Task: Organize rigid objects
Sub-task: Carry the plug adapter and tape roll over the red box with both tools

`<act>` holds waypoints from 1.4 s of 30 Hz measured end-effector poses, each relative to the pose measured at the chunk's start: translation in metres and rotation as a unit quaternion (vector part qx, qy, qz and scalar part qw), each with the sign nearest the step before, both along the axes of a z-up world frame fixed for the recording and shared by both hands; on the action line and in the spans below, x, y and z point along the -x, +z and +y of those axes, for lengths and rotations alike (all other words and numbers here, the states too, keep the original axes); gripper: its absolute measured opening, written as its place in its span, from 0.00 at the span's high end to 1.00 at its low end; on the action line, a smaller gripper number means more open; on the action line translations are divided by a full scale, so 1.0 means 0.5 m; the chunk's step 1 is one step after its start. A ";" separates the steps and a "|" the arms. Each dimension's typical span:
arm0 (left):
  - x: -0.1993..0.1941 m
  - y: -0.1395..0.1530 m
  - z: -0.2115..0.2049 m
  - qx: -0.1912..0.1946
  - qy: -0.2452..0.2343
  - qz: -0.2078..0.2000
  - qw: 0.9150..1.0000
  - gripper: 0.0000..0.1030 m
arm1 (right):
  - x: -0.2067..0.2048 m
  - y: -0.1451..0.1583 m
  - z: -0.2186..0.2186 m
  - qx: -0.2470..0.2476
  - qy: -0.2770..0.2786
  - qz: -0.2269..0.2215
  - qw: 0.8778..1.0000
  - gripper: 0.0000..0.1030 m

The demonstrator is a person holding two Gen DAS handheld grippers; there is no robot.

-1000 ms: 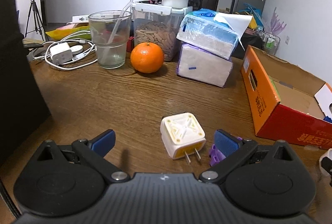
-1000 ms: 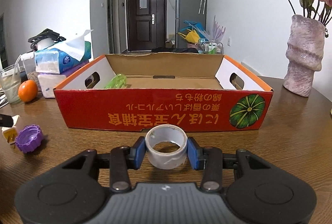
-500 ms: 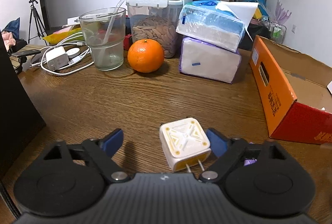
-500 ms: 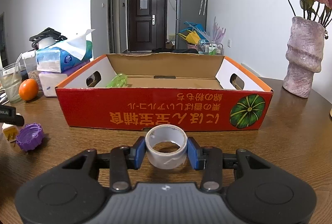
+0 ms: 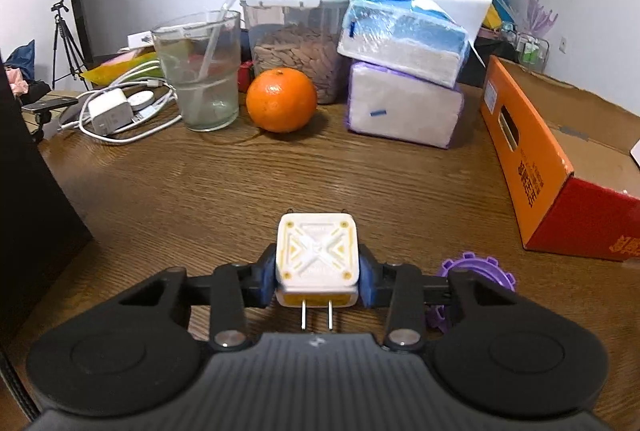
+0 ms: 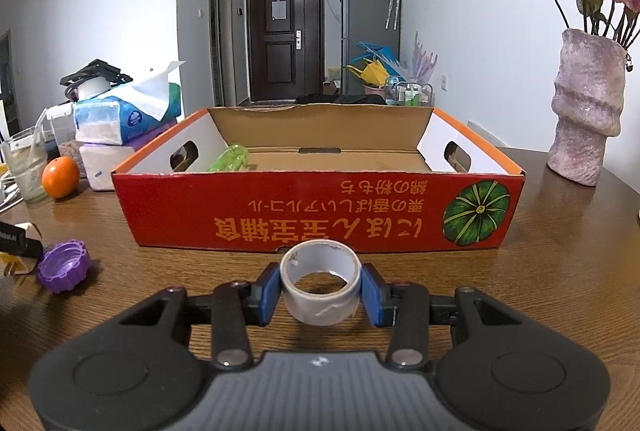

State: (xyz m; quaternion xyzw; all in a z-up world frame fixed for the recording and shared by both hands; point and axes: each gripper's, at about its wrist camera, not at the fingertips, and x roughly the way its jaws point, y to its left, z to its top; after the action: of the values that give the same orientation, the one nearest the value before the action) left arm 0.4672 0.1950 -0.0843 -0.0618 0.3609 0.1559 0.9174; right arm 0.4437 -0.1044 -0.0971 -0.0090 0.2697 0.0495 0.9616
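Your left tool [image 5: 318, 281] is closing on the plug adapter [image 5: 317, 258], pads on its flat sides: light, rigid, slick plastic, so stay off the prongs; your right tool [image 6: 319, 293] clamps the tape roll [image 6: 319, 287].

Wooden table [image 5: 280, 171]. Landmark: cardboard box [image 6: 320, 207], centre. Left of box: purple cap [image 6: 64, 265], orange [image 6: 60, 177], glass [image 6: 28, 163], tissue packs [image 6: 108, 159], white charger with cable [image 5: 110, 111]. Right of box: vase [image 6: 584, 111].
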 end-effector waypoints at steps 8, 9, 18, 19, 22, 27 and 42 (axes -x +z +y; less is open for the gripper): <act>0.032 0.040 0.000 0.004 -0.010 -0.044 0.999 0.61 | 0.005 0.004 -0.004 -0.004 0.002 -0.005 1.000 0.59; 0.035 0.045 -0.001 0.003 -0.011 -0.048 0.999 0.61 | 0.005 0.004 -0.004 -0.005 0.001 -0.006 1.000 0.59; 0.100 0.100 -0.007 0.005 -0.003 -0.098 0.995 0.62 | 0.013 0.015 -0.010 -0.013 -0.001 -0.019 1.000 0.59; 0.109 0.106 -0.011 0.006 -0.003 -0.103 0.995 0.61 | 0.016 0.017 -0.011 -0.014 0.000 -0.021 1.000 0.59; 0.135 0.120 -0.028 0.007 -0.006 -0.113 0.994 0.61 | 0.029 0.024 -0.014 -0.017 0.004 -0.029 0.999 0.59; 0.180 0.140 -0.074 0.003 -0.015 -0.130 0.991 0.61 | 0.054 0.036 -0.024 -0.022 0.011 -0.038 0.999 0.59; 0.271 0.179 -0.217 -0.021 -0.058 -0.149 0.987 0.61 | 0.138 0.080 -0.097 -0.043 0.019 -0.070 0.996 0.59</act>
State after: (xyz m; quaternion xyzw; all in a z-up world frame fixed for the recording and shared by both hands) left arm 0.3318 0.0866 0.0052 -0.0438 0.2196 0.0995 0.9695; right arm 0.3748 -0.1531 -0.0569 0.0237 0.1993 0.0784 0.9765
